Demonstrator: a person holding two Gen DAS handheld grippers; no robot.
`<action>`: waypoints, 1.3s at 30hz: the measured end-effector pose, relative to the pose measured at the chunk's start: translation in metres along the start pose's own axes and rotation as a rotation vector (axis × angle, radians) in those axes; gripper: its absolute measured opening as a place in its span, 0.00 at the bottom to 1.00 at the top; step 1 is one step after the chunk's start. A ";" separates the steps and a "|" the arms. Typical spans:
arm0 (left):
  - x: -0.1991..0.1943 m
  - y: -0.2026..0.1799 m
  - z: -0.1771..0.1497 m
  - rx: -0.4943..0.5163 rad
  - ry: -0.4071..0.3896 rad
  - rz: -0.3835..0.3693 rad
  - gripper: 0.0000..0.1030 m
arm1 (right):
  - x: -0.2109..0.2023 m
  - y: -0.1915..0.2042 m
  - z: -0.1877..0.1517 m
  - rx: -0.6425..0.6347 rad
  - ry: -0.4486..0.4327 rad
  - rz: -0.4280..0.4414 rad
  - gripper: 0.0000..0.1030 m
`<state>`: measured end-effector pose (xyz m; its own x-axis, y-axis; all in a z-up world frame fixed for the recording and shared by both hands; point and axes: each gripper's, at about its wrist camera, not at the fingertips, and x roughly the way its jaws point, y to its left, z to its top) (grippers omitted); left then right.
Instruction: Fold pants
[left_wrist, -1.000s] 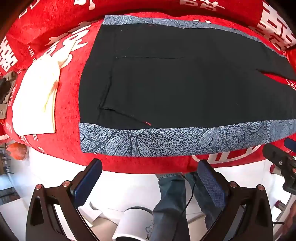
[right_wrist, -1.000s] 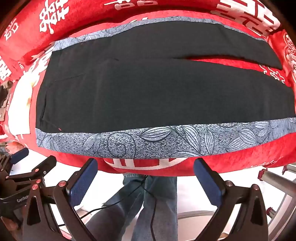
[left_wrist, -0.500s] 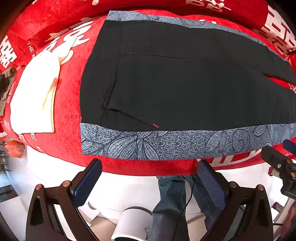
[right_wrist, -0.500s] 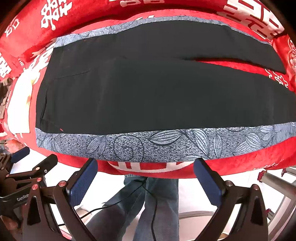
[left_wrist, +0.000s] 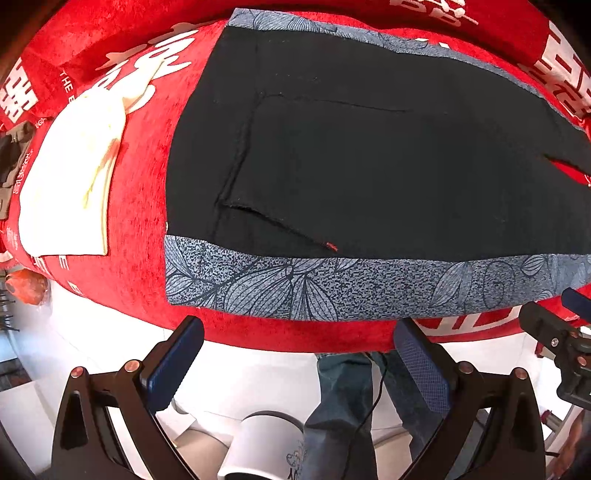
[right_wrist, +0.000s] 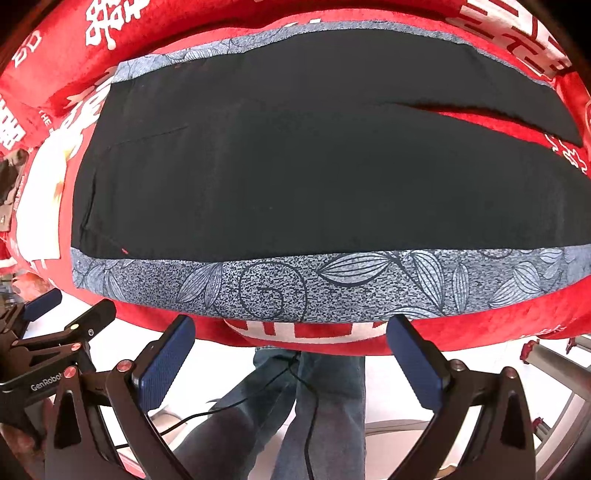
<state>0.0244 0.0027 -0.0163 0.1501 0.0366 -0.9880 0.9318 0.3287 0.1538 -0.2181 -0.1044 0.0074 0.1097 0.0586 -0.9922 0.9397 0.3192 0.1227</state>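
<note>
Two hand-held claws hang spread and empty off the near edge of the desk, lined up on the near hem of the pants as if for a first grab. The left claw (left_wrist: 297, 354) sits opposite the waist end, its blue pads well apart with nothing between them; the right claw (right_wrist: 290, 345) is likewise wide open farther along the leg, and its tip shows at the right edge of the left wrist view. Below both, the operator's jeans (right_wrist: 325, 398) and a trailing cable are visible, along with a white mug (left_wrist: 266, 443) on the floor side. The desk is draped in a red cloth (left_wrist: 140, 206) printed with white characters, which probably serves as a soft, grippy working surface. The pants (right_wrist: 295, 166) lie flat across it, waist to the left and legs running right, black with a grey leaf-patterned side stripe (right_wrist: 332, 284) along the near edge and another along the far edge. The two legs part toward the far right, showing a wedge of red between them, so no fold appears to have been made yet. A folded cream cloth (left_wrist: 70, 173) lies apart to the left of the waistband, seemingly set aside out of the way.
</note>
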 end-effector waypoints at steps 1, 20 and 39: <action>0.001 -0.002 0.001 -0.002 0.009 -0.014 1.00 | 0.001 0.001 0.001 -0.001 0.000 0.000 1.00; 0.017 0.043 -0.009 -0.207 -0.080 -0.320 1.00 | 0.033 -0.008 -0.009 0.140 0.035 0.524 0.96; 0.046 0.068 -0.011 -0.500 -0.048 -0.703 1.00 | 0.059 -0.005 0.002 0.362 0.005 0.931 0.12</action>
<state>0.0916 0.0368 -0.0513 -0.3824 -0.3674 -0.8478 0.5603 0.6374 -0.5290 -0.2160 -0.1046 -0.0517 0.8518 0.1430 -0.5040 0.5225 -0.1634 0.8368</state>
